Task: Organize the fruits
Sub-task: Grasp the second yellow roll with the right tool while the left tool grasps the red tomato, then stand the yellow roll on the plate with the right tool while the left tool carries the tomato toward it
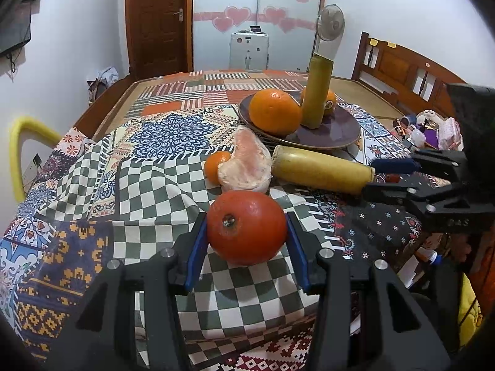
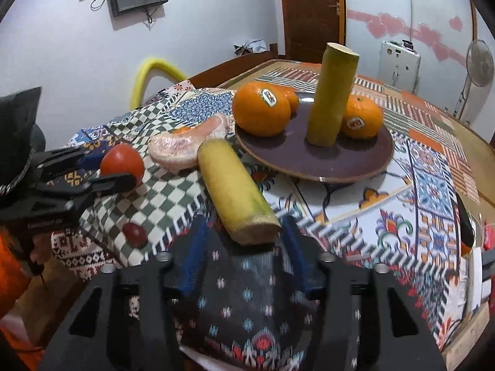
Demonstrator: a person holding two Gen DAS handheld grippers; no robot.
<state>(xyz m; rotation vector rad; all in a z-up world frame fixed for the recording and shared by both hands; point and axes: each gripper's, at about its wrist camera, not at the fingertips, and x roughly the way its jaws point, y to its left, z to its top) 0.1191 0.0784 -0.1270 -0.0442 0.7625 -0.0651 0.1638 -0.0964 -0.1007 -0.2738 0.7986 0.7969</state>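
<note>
Left tongs (image 1: 246, 249) clamp the red tomato (image 1: 246, 227), their blue pads (image 1: 195, 255) pressed on both its sides above the checked patchwork cloth (image 1: 148, 185) covering the bench. Right tongs (image 2: 241, 258) stand apart around the near cut end of the lying yellow cane piece (image 2: 236, 190); whether the pads touch it is unclear. Beyond, a peeled pomelo segment (image 2: 185, 147) lies beside the cane. On the dark plate (image 2: 355, 167) sit oranges (image 2: 261, 108) and an upright cane piece (image 2: 332, 99).
</note>
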